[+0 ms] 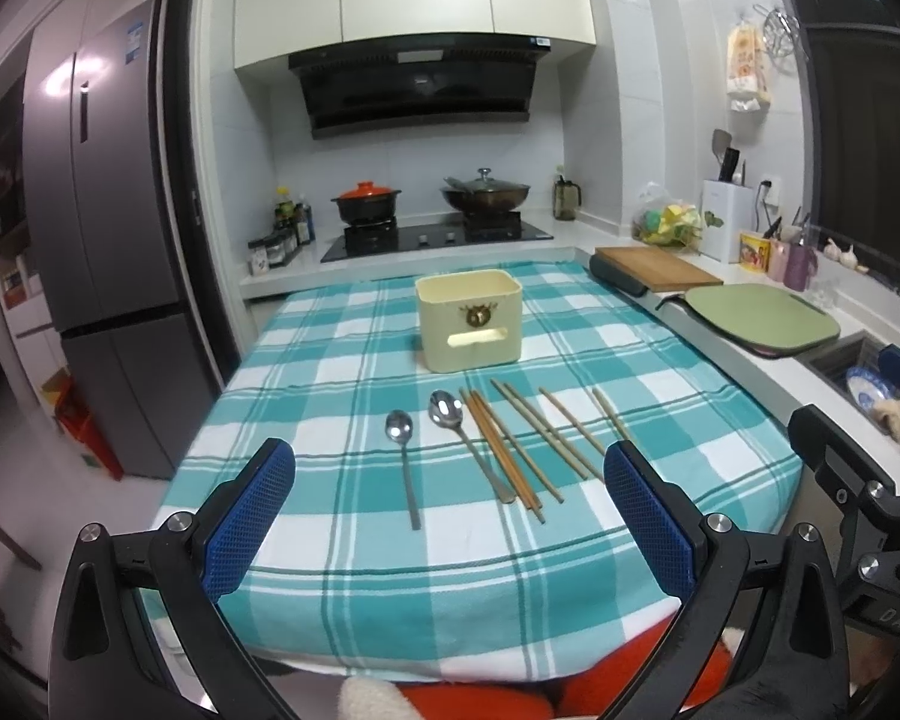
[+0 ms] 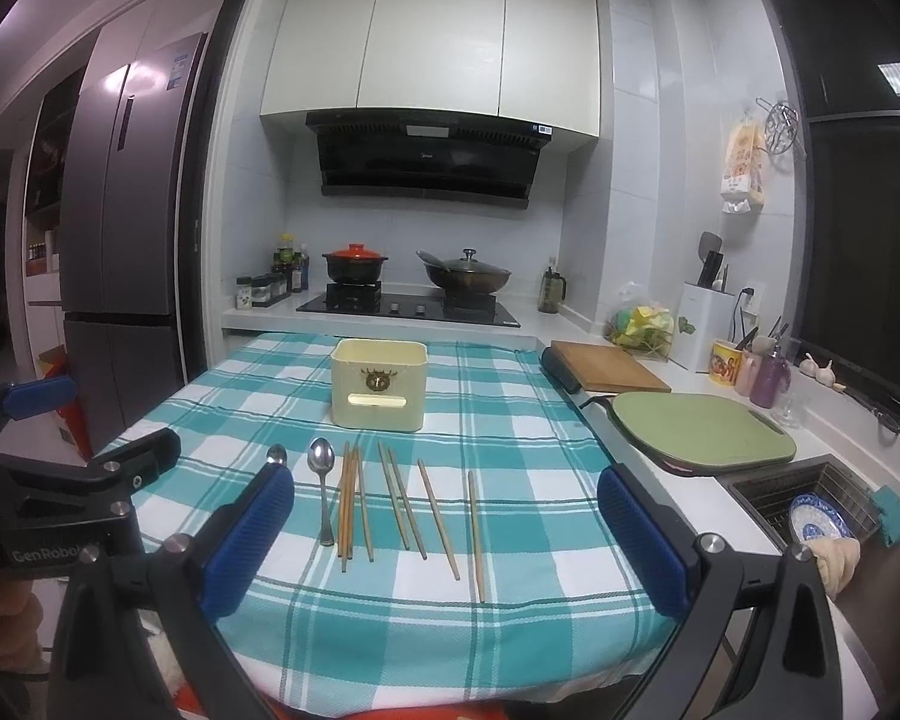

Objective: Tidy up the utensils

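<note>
Two metal spoons (image 1: 403, 456) (image 1: 465, 438) and several wooden chopsticks (image 1: 513, 447) lie in a row on the teal checked tablecloth (image 1: 342, 336). Behind them stands a cream utensil box (image 1: 468, 319), open at the top. In the right wrist view the same spoon (image 2: 323, 483), chopsticks (image 2: 402, 504) and box (image 2: 379, 384) show. My left gripper (image 1: 450, 480) is open and empty, held over the near table edge in front of the utensils. My right gripper (image 2: 447, 510) is open and empty, to the right of the left one.
A wooden cutting board (image 1: 654, 269) and a green board (image 1: 762, 318) lie on the counter at the right, next to a sink (image 2: 810, 504) with a blue plate. A stove with two pots (image 1: 432, 204) is behind the table. A fridge (image 1: 102, 228) stands left.
</note>
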Tool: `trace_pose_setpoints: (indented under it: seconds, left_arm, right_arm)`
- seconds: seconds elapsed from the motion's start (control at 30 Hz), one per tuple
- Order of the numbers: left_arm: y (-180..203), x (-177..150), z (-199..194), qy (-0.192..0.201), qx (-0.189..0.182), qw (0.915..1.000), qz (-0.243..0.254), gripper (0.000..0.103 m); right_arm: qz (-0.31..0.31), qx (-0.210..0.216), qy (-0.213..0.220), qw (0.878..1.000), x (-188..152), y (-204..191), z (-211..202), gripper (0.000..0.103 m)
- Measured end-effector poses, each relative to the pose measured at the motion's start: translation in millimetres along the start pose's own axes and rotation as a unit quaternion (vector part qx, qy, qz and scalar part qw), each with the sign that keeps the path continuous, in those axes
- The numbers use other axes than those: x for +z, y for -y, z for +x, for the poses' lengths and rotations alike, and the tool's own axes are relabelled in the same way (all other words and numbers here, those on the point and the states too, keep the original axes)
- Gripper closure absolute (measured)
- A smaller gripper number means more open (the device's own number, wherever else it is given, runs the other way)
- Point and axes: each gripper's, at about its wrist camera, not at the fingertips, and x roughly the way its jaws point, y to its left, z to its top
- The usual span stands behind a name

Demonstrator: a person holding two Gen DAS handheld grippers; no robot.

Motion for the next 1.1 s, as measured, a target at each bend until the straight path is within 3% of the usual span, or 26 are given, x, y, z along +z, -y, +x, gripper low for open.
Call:
trace_pose_setpoints:
  seconds: [1.1]
  left_arm:
    - [4.1,-1.6,5.2,-0.010,-0.001,0.9999,0.006,0.000]
  right_arm:
    - [0.001,-0.016,-0.004,1.000,-0.7,7.1,1.2,0.000]
